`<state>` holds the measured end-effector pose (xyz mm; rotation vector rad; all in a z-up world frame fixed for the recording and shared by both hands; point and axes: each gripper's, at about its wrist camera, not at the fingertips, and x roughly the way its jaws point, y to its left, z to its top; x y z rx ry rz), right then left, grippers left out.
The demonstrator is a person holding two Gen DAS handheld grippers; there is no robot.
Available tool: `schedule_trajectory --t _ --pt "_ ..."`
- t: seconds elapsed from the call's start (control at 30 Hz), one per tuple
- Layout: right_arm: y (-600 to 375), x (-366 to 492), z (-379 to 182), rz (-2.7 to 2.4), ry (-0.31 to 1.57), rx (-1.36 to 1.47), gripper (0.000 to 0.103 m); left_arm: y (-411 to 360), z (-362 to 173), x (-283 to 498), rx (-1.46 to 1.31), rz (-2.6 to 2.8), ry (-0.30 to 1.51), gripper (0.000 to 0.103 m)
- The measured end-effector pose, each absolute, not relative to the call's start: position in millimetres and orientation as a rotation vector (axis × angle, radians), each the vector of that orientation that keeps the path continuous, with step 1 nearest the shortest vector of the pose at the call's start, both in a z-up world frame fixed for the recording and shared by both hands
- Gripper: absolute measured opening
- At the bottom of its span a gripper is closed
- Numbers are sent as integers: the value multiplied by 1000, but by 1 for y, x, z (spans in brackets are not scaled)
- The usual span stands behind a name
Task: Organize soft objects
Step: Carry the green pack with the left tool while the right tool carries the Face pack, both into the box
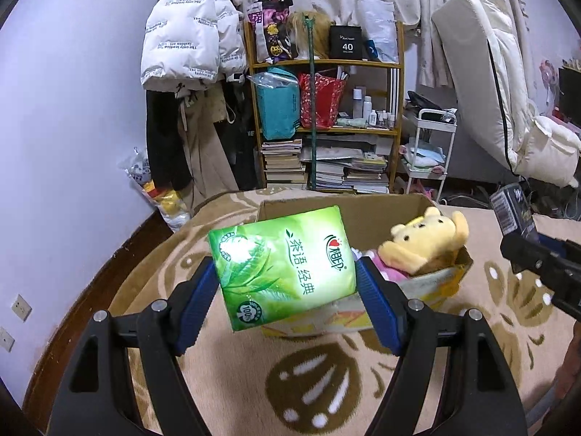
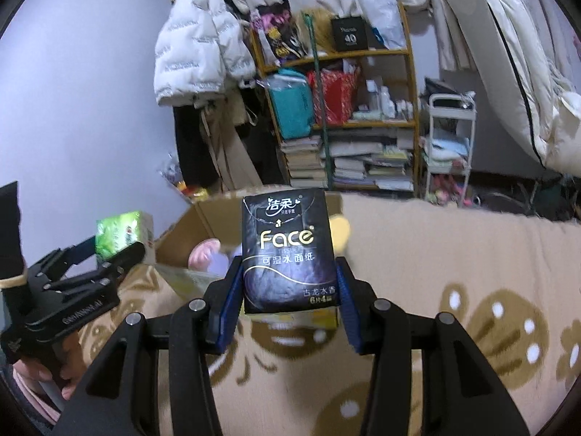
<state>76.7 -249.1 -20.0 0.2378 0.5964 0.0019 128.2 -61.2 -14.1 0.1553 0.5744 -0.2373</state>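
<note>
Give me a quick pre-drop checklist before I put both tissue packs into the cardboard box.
1. Left gripper grip on the green tissue pack: ok, clamped between both pads, though the pack sits tilted.
2. Right gripper grip on the black tissue pack: ok, pads press both its sides and it stands upright.
3. Cardboard box open: ok, flaps up.
4. Room in the box: cannot tell; the yellow bear plush fills its right side, and the packs hide the rest.
5. Packs over the opening: cannot tell; depth is unclear.
6. Grippers apart: ok, a gap shows between them.
</note>
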Motion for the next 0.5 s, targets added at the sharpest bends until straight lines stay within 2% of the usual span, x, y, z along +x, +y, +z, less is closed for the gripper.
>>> schedule_trajectory --t 0.5 --pt "-244 141 -37 73 627 235 50 -79 -33 173 252 -255 610 76"
